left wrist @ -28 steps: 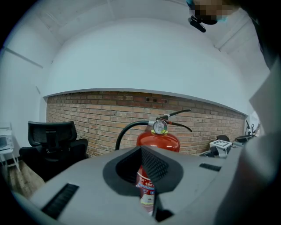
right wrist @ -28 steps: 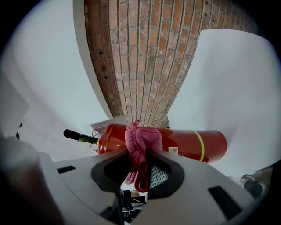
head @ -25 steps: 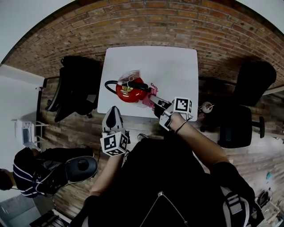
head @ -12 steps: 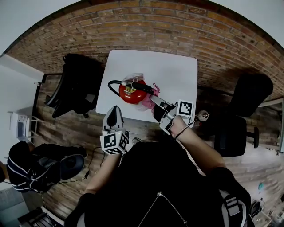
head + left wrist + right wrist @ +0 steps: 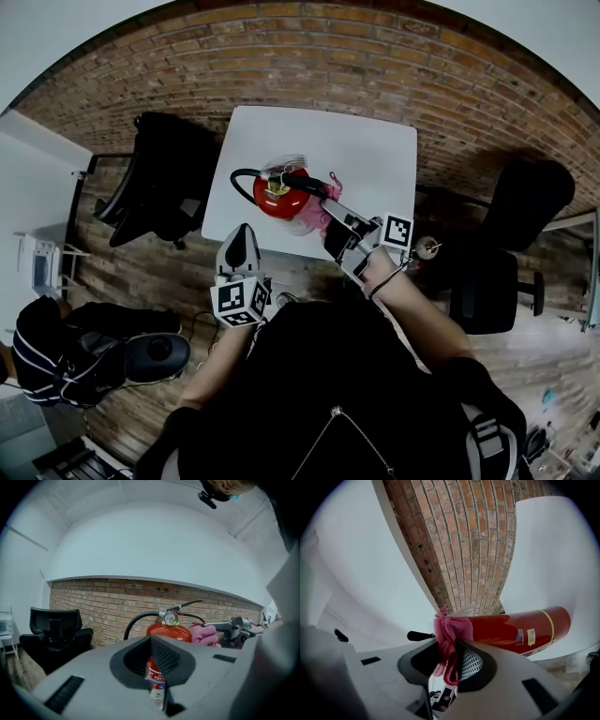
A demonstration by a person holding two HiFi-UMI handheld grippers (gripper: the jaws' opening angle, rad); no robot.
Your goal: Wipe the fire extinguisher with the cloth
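On the white table [image 5: 366,150], toward its near left part, the red fire extinguisher [image 5: 279,199] stands upright, its black hose looping out to the left. Right gripper [image 5: 450,656]: jaws clamped on the pink cloth [image 5: 447,632], which is pressed against the cylinder's shoulder beside the valve head. Left gripper [image 5: 240,234]: jaws together, nothing between them; it is held off the table's near edge, apart from the extinguisher and pointing at it. A black chair [image 5: 159,183] stands left of the table.
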